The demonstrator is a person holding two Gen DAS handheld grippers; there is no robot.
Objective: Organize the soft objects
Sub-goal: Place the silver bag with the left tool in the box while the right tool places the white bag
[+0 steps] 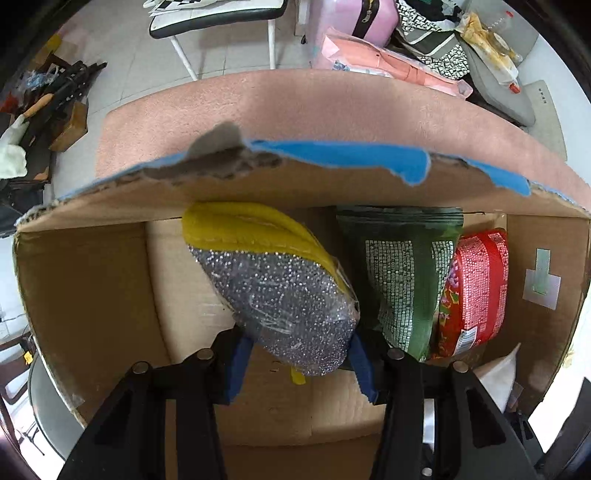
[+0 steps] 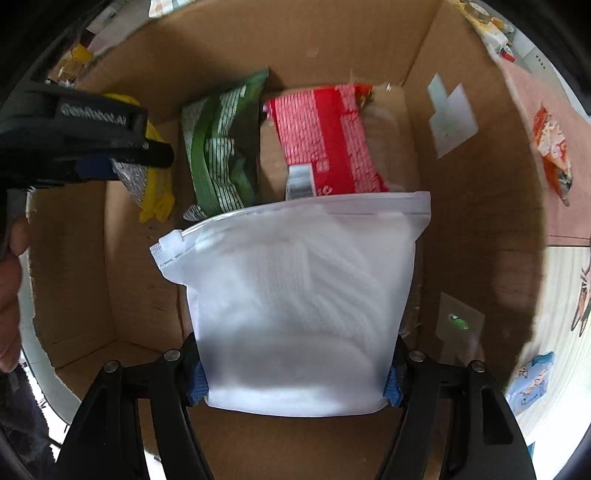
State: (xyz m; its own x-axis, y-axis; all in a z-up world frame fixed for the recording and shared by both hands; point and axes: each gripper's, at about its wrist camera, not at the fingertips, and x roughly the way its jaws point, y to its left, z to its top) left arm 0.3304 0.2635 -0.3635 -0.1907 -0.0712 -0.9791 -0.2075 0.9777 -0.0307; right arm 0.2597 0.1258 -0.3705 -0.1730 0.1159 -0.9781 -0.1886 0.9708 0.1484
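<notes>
My left gripper [image 1: 301, 363] is shut on a wrapped yellow and silver scouring sponge [image 1: 280, 291] and holds it inside an open cardboard box [image 1: 85, 280]. A green packet [image 1: 402, 273] and a red packet [image 1: 472, 288] stand against the box's far wall. My right gripper [image 2: 295, 384] is shut on a white zip bag [image 2: 295, 295] over the same box [image 2: 480, 206], in front of the green packet [image 2: 218, 155] and the red packet [image 2: 328, 140]. The left gripper [image 2: 122, 166] with the sponge [image 2: 155, 192] shows at the left of the right wrist view.
The box sits on a pink mat [image 1: 295, 107]. Beyond it are a white chair [image 1: 218, 18], a pink case [image 1: 354, 18] and heaped bags. A snack packet [image 2: 554, 147] lies on the mat right of the box; a blue pack [image 2: 532, 380] lies lower right.
</notes>
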